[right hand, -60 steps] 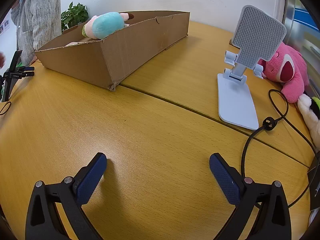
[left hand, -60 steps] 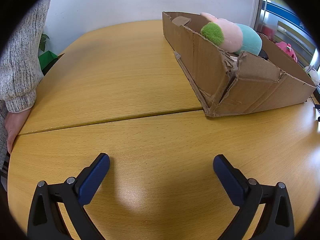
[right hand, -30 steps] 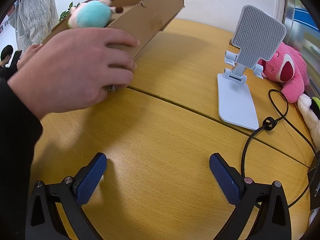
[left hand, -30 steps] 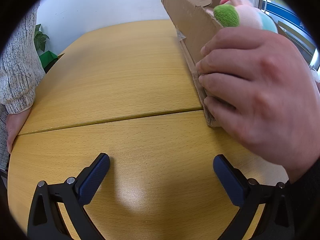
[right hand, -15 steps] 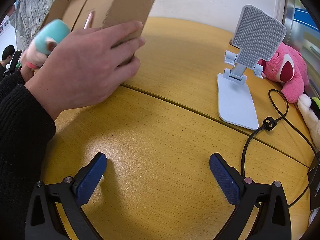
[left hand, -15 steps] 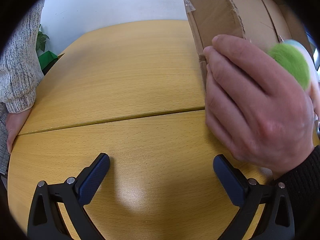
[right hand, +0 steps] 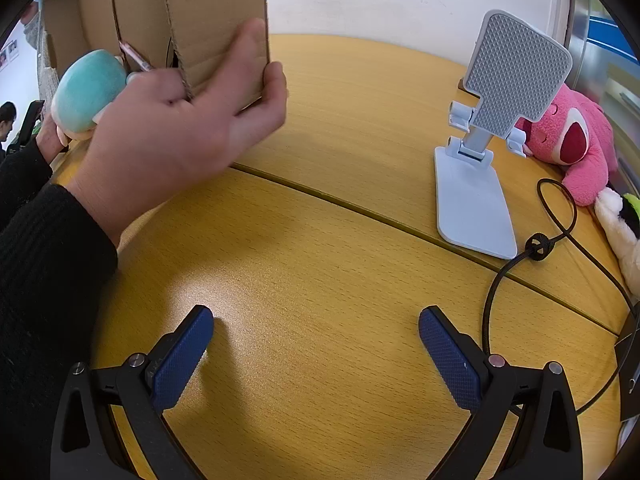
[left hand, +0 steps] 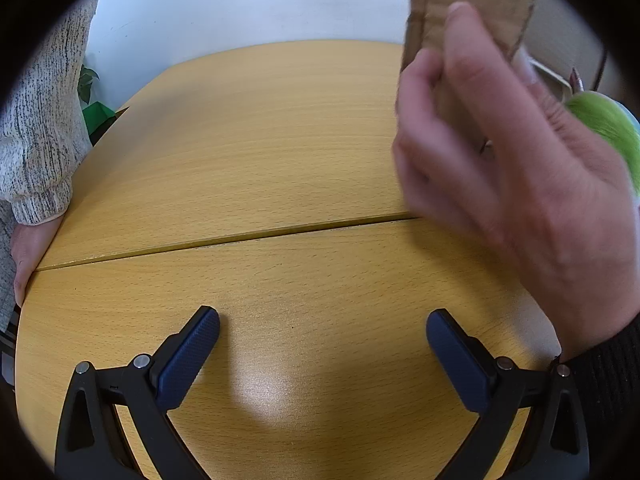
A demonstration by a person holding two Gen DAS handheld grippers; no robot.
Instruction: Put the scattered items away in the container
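Left hand-held gripper (left hand: 322,340) sits low over the tabletop (left hand: 248,152), jaws spread wide, nothing between them; right hand-held gripper (right hand: 316,340) likewise wide apart and empty, at the bottom of the frame over bare wood.

Box (right hand: 208,12) is tipped up on end, lifted off the tabletop; in the right wrist view it fills the upper left of the frame; in the left wrist view it shows at the upper right, blurred. A bare hand (right hand: 180,136) with a black sleeve grips the box's lower edge, fingers wrapped round the cardboard; same hand fills the right side of the left wrist view, motion-blurred.

Plush (right hand: 86,92), teal body with a green tuft, is at the box's opening, left of the hand in the right wrist view; its green tuft peeks out at the right edge of the left wrist view behind the hand; cannot tell whether it rests inside the box or is falling out. A pink pen (right hand: 134,56) shows just above the plush inside the box.

Right of frame in the right wrist view: white phone stand (right hand: 488,152) upright on the tabletop; pink bear (right hand: 572,140) lying just behind it; black cable (right hand: 536,248) looped beside the stand's base.

Far left of the left wrist view: a bystander in a grey sweater (left hand: 36,120), hand on the tabletop edge.
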